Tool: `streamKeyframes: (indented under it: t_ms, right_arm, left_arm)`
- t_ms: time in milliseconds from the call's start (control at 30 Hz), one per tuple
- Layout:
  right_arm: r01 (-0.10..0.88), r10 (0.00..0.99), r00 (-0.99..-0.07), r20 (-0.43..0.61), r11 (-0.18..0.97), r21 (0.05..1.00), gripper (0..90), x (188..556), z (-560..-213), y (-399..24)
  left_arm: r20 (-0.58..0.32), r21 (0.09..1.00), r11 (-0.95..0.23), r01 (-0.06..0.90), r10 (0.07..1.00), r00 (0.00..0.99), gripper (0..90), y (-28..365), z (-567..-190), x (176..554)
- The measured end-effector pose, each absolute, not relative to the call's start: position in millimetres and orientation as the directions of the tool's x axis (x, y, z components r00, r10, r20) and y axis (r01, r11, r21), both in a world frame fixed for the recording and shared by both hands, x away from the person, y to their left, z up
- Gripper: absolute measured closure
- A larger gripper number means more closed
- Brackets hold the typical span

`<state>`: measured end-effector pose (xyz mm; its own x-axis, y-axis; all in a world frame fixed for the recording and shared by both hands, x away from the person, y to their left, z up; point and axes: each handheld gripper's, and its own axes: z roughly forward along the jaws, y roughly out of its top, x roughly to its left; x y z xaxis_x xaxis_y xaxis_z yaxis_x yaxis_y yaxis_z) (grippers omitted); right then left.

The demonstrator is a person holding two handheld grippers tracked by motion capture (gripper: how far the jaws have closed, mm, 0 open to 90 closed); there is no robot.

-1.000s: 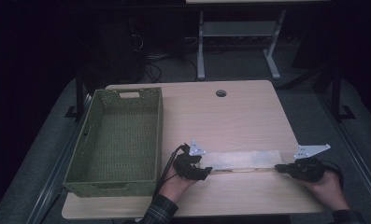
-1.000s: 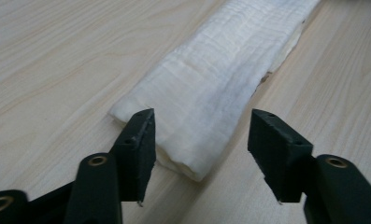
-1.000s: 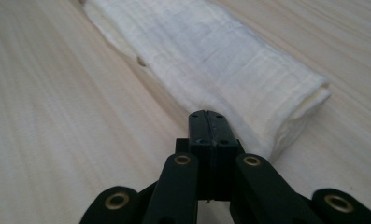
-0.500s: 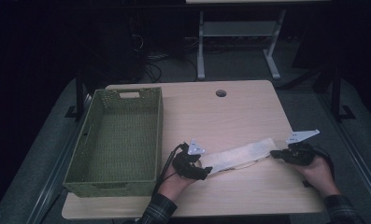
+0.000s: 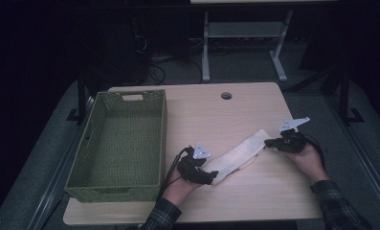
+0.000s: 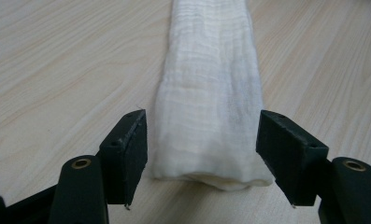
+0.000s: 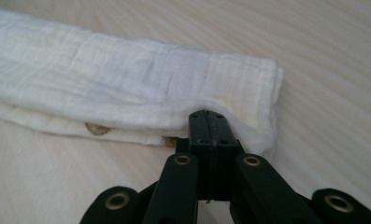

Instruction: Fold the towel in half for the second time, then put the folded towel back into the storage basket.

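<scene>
A long folded white cloth [image 5: 238, 155] lies slantwise on the wooden table [image 5: 211, 117]. My left gripper [image 5: 210, 176] rests at its near-left end, open. In the left gripper view the cloth [image 6: 206, 93] end lies between the spread jaws, whose pads stand clear of it; my left gripper [image 6: 204, 145] has just been opening. My right gripper [image 5: 269, 142] is at the far-right end. In the right gripper view my right gripper [image 7: 209, 122] is shut, pinching the lower edge of the cloth [image 7: 127, 84] near its corner.
A green woven basket [image 5: 112, 190] with nothing in it fills the table's left side. A cable hole [image 5: 226, 96] sits near the far edge. Beyond the table stands a metal frame [image 5: 206, 48] on dark floor.
My right hand has moved away from the person and a little left with the cloth's end, turning the cloth from crosswise to slanted. The left hand has stayed put.
</scene>
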<state>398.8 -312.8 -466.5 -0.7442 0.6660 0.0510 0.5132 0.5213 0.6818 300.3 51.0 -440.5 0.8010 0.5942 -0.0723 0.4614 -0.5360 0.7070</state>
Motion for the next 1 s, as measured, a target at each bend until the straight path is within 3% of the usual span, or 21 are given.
streamKeyframes:
  t_ms: [400,433,600,800,1000]
  right_arm:
    - [0.506,0.663,-0.746,0.060,0.505,0.699,89.6,422,-470,-304]
    - [0.509,0.665,-0.744,0.059,0.509,0.694,86.0,420,-469,-304]
    - [0.496,0.660,-0.749,0.052,0.507,0.704,70.0,408,-461,-309]
    - [0.484,0.657,-0.752,0.060,0.488,0.726,52.6,401,-454,-312]
    - [0.481,0.654,-0.753,0.068,0.477,0.736,44.5,401,-453,-312]
  left_arm:
    - [-0.080,0.711,-0.528,0.464,0.595,0.800,35.3,49,-441,305]
    - [-0.076,0.711,-0.531,0.461,0.594,0.801,36.8,49,-440,306]
    - [-0.057,0.713,-0.533,0.456,0.604,0.795,54.8,45,-439,315]
    - [-0.046,0.681,-0.552,0.481,0.623,0.781,88.6,41,-444,332]
    - [-0.057,0.643,-0.591,0.486,0.597,0.800,89.7,35,-454,338]
